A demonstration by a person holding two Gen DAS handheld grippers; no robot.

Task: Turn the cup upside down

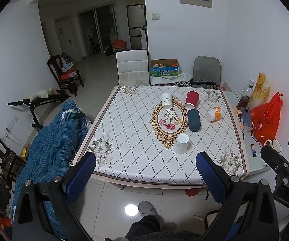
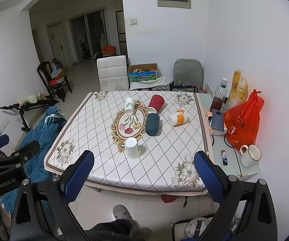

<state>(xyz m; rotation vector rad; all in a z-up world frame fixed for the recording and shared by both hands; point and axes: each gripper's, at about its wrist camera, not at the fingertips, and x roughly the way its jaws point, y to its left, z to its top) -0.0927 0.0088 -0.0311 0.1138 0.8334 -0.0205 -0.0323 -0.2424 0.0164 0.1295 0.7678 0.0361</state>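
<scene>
Several cups sit on the patterned tablecloth (image 1: 136, 140). A white paper cup (image 1: 181, 144) stands nearest me, wider end down; it also shows in the right wrist view (image 2: 132, 148). A dark teal cup (image 1: 194, 119) (image 2: 152, 124), a red cup (image 1: 191, 100) (image 2: 155, 103) and a white-and-orange cup (image 1: 214, 114) (image 2: 178, 117) lie on their sides. A white printed cup (image 1: 167, 100) (image 2: 129, 105) stands at the far middle. My left gripper (image 1: 146, 172) and right gripper (image 2: 144, 170) are both open and empty, held above the table's near edge.
A side shelf (image 2: 232, 162) on the right holds an orange plastic bag (image 2: 242, 120), a white mug (image 2: 250, 155), a phone (image 2: 217, 119) and a bottle (image 2: 218, 96). A white chair (image 2: 113, 73) stands behind the table. A blue blanket (image 1: 52, 140) lies left.
</scene>
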